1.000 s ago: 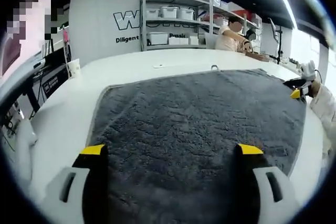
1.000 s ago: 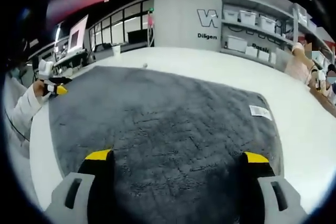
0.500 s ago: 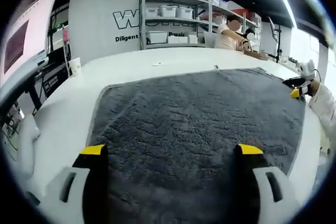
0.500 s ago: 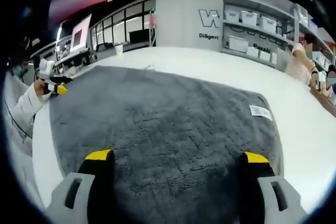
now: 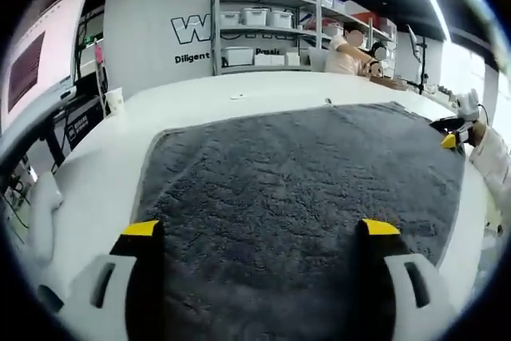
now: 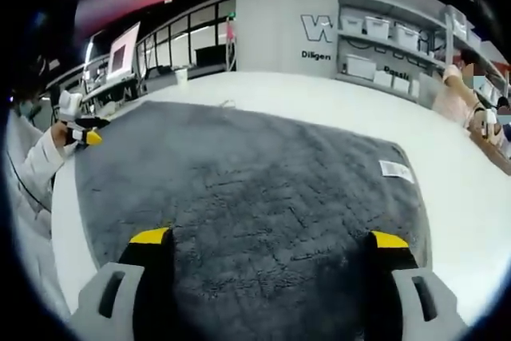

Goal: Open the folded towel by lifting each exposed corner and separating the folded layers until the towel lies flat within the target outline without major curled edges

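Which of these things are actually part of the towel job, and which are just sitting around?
Part of the job:
grey towel
left gripper
right gripper
white table

Just around:
paper cup
shelf of white bins
monitor

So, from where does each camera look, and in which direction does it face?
Left gripper view: rides the left gripper, looks across the grey towel toward the shelves; its own jaws are apart, and the right gripper and a sleeve show.
Right gripper view: rides the right gripper, looks across the towel; its jaws are apart, and the left gripper shows.
Shared: towel, white table, shelves.
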